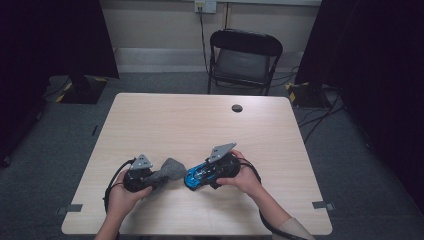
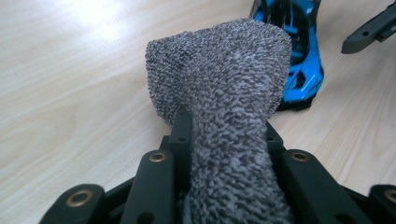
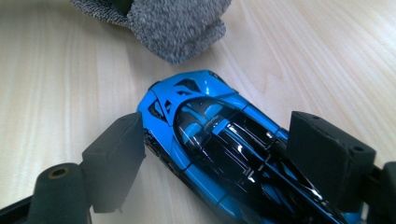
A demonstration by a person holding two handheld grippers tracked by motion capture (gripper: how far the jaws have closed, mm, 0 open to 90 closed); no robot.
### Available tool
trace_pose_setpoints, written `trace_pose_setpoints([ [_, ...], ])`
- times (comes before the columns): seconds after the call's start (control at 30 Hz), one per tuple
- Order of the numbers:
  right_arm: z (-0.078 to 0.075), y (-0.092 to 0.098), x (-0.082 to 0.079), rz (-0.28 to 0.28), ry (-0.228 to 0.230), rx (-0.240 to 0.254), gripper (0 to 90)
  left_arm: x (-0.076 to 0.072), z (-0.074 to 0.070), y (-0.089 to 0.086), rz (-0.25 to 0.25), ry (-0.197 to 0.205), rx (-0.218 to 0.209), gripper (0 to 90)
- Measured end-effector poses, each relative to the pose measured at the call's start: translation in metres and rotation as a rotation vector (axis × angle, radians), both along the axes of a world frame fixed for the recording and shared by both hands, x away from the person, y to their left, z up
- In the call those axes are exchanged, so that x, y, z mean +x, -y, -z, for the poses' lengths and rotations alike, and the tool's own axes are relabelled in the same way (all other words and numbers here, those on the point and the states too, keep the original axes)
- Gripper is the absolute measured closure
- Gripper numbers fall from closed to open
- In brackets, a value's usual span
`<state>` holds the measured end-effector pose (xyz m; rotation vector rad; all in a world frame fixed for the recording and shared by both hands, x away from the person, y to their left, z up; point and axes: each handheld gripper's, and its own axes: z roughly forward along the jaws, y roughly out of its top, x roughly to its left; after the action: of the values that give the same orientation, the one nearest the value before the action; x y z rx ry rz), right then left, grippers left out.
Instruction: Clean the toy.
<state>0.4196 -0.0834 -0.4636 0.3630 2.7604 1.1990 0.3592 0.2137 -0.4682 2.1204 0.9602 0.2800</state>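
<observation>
A person sits at a pale wooden table (image 1: 165,120), holding a gripper in each hand near the front edge. The left gripper (image 1: 150,178) has its jaws closed tight on a grey, nubbly cloth (image 2: 219,93), which sticks out past the jaw tips in a bunched fold and points toward the right gripper. The right gripper (image 1: 197,179) has its jaws spread wide on either side of a blue and black toy car (image 3: 219,144); the pads sit against the car's flanks, gripping it. The car lies on the table near the middle of the front edge, its nose just beside the cloth. Beyond the table's far edge stands a black folding chair (image 1: 245,60).
</observation>
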Motion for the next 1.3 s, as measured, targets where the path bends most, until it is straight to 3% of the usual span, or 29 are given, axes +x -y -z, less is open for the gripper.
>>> trace_pose_setpoints([
  [0.1, 0.006, -0.003, 0.0, 0.002, 0.014, 0.001, 18.0, 0.004, 0.004, 0.007, -0.006, -0.002, 0.025, 66.9],
  [0.2, 0.007, -0.003, -0.001, 0.014, 0.024, 0.005, 19.2, 0.006, 0.009, 0.014, 0.032, -0.029, 0.044, 66.8],
  [0.3, 0.009, -0.002, -0.003, 0.026, 0.062, -0.014, 19.4, 0.004, 0.009, 0.015, 0.048, -0.039, 0.042, 67.0],
  [0.5, 0.01, 0.003, 0.0, 0.036, 0.066, -0.036, 17.4, 0.002, 0.009, 0.016, 0.056, -0.06, 0.036, 67.1],
  [0.63, 0.011, 0.003, -0.001, 0.051, 0.065, -0.022, 16.7, -0.001, 0.01, 0.018, 0.079, -0.073, 0.037, 67.2],
  [1.0, 0.014, 0.005, -0.004, 0.074, 0.067, 0.013, 16.8, -0.019, 0.007, 0.04, 0.214, -0.118, 0.046, 68.3],
  [1.17, 0.015, 0.006, -0.004, 0.084, 0.064, 0.025, 16.4, -0.016, 0.002, 0.032, 0.172, -0.1, 0.023, 68.3],
  [1.3, 0.015, 0.007, -0.004, 0.086, 0.064, 0.024, 16.5, -0.009, -0.011, 0.016, 0.082, -0.019, 0.024, 68.3],
])
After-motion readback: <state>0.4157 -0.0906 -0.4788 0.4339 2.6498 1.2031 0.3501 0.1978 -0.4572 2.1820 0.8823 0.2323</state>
